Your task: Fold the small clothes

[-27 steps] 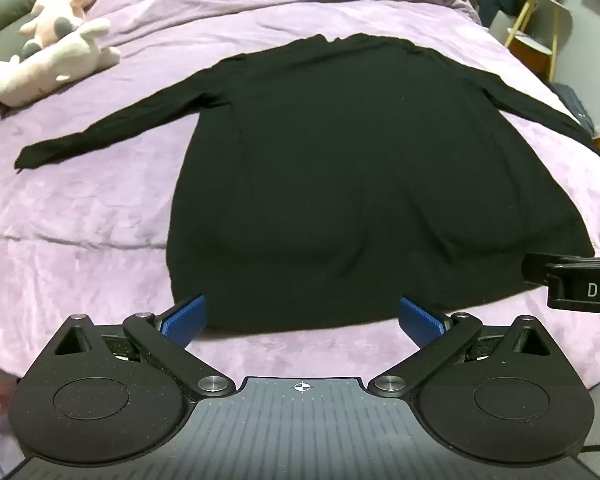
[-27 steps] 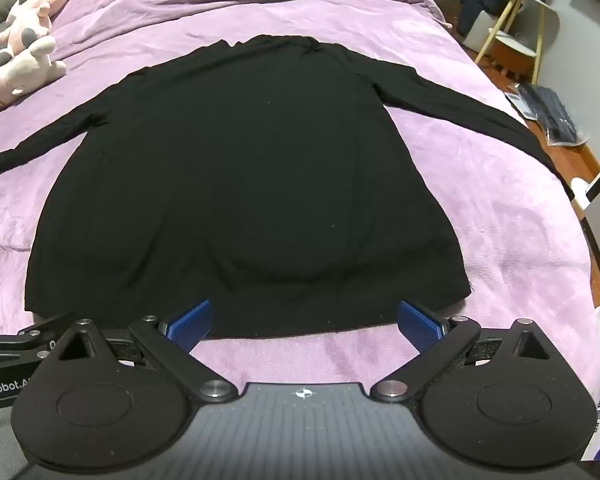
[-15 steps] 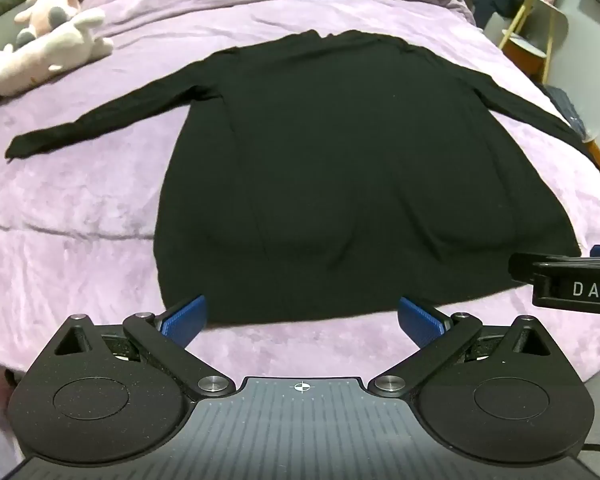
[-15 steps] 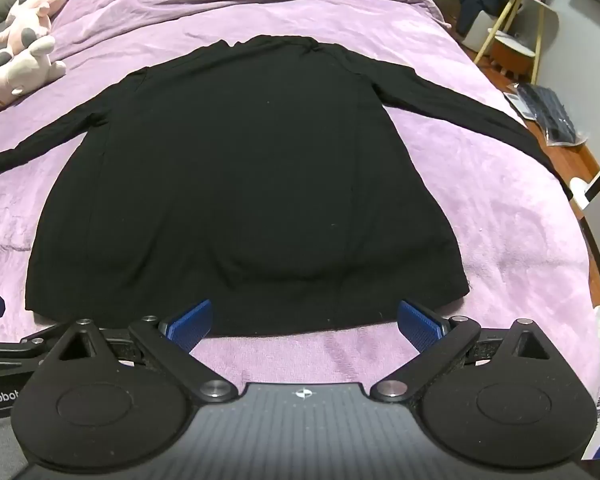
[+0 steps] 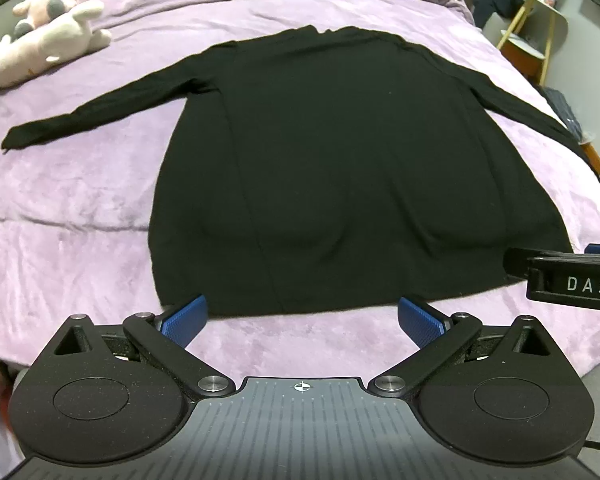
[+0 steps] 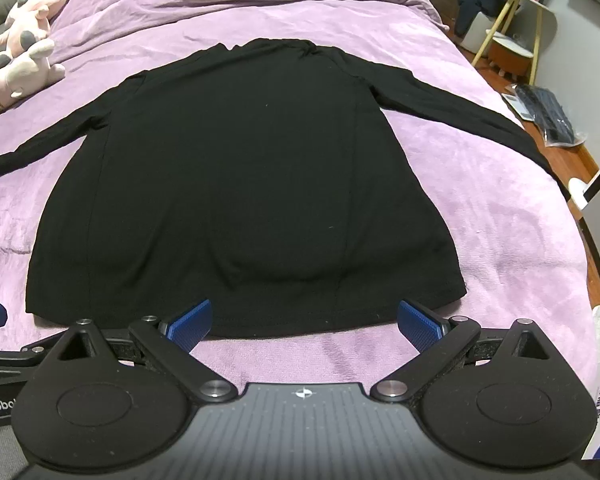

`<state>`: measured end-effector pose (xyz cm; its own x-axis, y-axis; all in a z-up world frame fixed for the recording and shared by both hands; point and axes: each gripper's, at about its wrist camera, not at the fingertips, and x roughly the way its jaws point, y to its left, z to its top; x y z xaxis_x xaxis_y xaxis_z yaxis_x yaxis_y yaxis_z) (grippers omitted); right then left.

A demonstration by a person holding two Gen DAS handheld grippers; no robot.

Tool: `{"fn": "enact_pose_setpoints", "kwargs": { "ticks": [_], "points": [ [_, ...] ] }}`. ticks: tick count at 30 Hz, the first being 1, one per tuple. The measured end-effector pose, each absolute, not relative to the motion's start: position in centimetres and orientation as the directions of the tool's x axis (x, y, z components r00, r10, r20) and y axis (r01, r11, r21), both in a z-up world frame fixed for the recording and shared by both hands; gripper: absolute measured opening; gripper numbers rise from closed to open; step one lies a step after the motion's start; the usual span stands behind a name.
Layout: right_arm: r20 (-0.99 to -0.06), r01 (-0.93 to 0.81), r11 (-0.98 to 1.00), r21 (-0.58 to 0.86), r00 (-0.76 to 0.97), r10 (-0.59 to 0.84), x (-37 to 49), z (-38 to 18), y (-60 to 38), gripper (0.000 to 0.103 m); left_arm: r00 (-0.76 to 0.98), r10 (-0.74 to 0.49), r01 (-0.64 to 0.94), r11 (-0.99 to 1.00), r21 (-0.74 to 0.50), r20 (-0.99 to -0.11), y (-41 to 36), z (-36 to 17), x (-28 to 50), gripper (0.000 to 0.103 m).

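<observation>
A black long-sleeved top (image 5: 340, 168) lies flat and spread out on the purple bed (image 5: 68, 200), hem toward me, both sleeves stretched out to the sides. It also shows in the right wrist view (image 6: 244, 184). My left gripper (image 5: 302, 322) is open and empty, just short of the hem near its left half. My right gripper (image 6: 305, 322) is open and empty, just short of the hem near its right half. The right gripper's body (image 5: 568, 280) shows at the right edge of the left wrist view.
Plush toys (image 5: 48, 28) lie at the bed's far left. A bunched purple duvet (image 6: 240, 4) lies at the head. To the right of the bed stand a small side table (image 6: 516, 20) and a dark packet (image 6: 548, 116) on the floor.
The left gripper has shifted a little to the left and pulled slightly back from the hem. The right gripper has barely moved. Both stay open.
</observation>
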<state>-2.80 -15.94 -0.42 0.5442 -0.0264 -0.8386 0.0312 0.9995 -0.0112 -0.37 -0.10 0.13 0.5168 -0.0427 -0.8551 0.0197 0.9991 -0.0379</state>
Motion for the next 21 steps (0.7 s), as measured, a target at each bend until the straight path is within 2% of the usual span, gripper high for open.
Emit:
{"fn": "enact_pose_setpoints", "kwargs": {
  "ticks": [21],
  "points": [
    [-0.839, 0.033, 0.999, -0.010, 0.544, -0.026, -2.84, -0.42, -16.04, 0.099, 0.501, -0.056, 0.008, 0.998, -0.060, -0.864, 0.12, -0.03, -0.29, 0.103]
  ]
}}
